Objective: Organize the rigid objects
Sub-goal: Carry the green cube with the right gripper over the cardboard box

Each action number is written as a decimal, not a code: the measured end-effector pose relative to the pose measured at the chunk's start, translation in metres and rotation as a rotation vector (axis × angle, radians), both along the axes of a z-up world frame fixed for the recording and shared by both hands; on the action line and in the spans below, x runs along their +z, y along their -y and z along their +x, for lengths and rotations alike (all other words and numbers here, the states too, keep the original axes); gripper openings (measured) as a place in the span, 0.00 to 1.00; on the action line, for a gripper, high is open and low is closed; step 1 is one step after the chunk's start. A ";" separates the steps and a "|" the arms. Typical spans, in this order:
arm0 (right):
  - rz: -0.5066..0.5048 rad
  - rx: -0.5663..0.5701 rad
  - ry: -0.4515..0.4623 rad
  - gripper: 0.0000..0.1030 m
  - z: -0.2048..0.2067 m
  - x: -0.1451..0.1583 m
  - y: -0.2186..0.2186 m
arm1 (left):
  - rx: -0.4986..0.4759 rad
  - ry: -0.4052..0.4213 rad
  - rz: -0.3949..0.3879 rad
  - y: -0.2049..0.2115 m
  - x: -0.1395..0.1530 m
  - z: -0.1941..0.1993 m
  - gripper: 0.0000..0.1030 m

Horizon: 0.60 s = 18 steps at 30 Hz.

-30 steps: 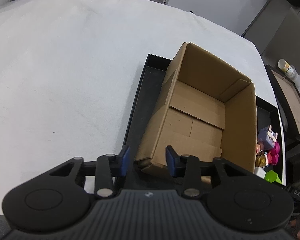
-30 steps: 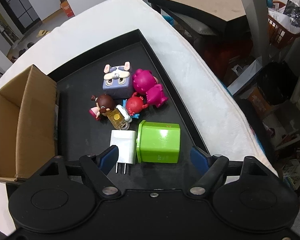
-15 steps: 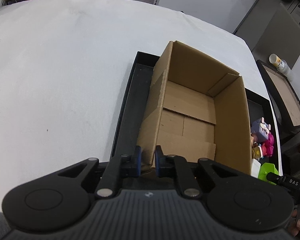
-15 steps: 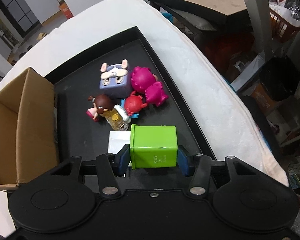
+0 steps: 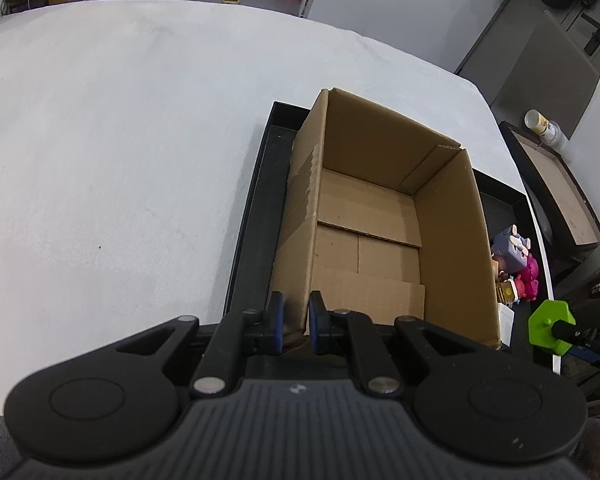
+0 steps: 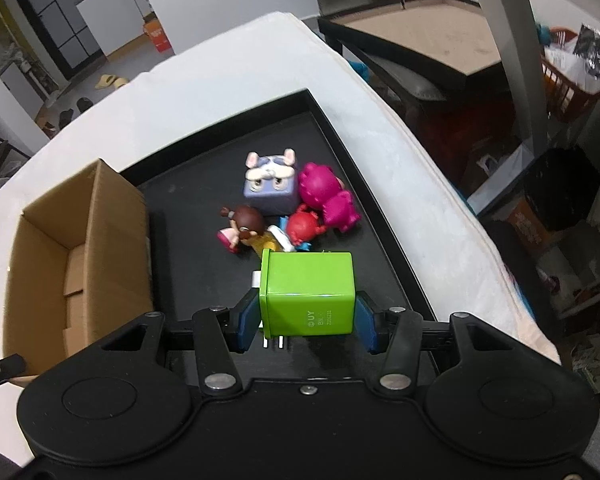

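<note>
Sitting between fingers (image 6: 247, 322) (green block (image 6: 308, 294))

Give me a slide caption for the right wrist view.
Right gripper holds green box above black tray of toys.

A white table (image 5: 120, 152) with a soft, slightly fuzzy cover carries everything. Its far edge curves round, and its right edge drops off beside a darker low stand. Directly on it lies one thing only: a shallow black tray (image 6: 204, 160) with a raised rim, set near the table's right edge and running from the near side toward the middle. The rest of the white top, to the left of the tray and beyond it, shows bare cover.
</note>
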State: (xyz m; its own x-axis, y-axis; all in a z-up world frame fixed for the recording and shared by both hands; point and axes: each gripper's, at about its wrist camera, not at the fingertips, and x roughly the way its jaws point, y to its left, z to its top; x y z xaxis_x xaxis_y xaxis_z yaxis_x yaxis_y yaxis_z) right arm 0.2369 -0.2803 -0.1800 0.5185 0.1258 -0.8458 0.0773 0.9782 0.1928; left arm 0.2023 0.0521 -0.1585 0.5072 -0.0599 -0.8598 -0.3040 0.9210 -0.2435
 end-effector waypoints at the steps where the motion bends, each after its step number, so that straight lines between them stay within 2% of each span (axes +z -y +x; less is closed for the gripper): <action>1: -0.003 0.004 0.007 0.47 -0.001 0.003 -0.002 | -0.002 0.003 -0.002 0.000 0.000 0.000 0.11; 6: -0.008 0.018 0.035 0.47 -0.005 0.020 -0.012 | -0.001 0.016 -0.018 -0.001 -0.001 -0.001 0.11; 9: 0.043 0.022 0.039 0.47 -0.006 0.031 -0.018 | -0.007 0.021 -0.024 -0.002 -0.002 -0.003 0.11; 18: 0.046 0.091 0.100 0.47 -0.010 0.063 -0.056 | -0.016 0.035 -0.038 -0.005 -0.002 -0.006 0.11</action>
State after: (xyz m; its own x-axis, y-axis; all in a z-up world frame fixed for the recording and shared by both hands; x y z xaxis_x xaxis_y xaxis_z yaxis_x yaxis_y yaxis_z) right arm 0.2266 -0.2246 -0.1174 0.5847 0.2136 -0.7826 -0.0333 0.9702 0.2399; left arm 0.1967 0.0568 -0.1601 0.5354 -0.1005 -0.8386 -0.2799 0.9157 -0.2884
